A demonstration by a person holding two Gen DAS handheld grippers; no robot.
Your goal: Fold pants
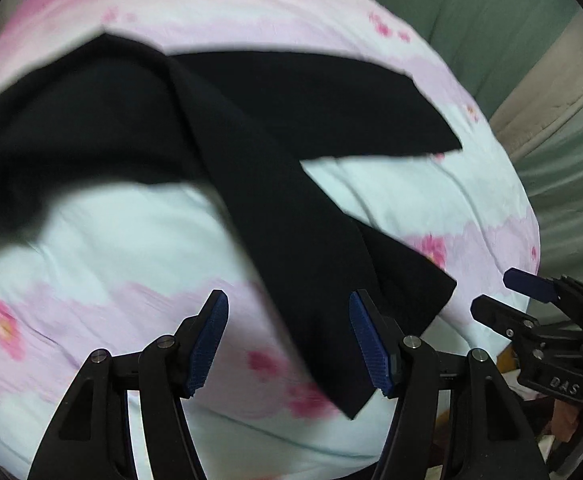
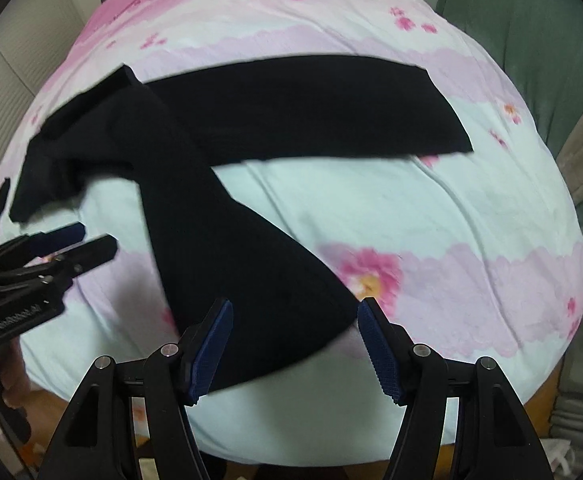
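From the left wrist, the left tongs [image 1: 287, 316] stand open with nothing between the pads, pointing down at the bed cover [image 1: 103, 240]. The black pants [image 1: 251, 128] lie spread in a V. One leg [image 1: 311, 248] runs its length straight toward these tongs, its hem crossing just ahead of the right-hand pad; the other leg [image 1: 311, 100] stretches sideways, well beyond. The right tongs [image 1: 487, 294] hover open just past that hem.

From the right wrist, the right tongs [image 2: 295, 314] are open and empty. The near leg [image 2: 231, 248] ends right between and ahead of the fingers, its hem nearest this hand, I judge. The left tongs [image 2: 99, 240] sit beside the leg, toward the waist [image 2: 71, 152].
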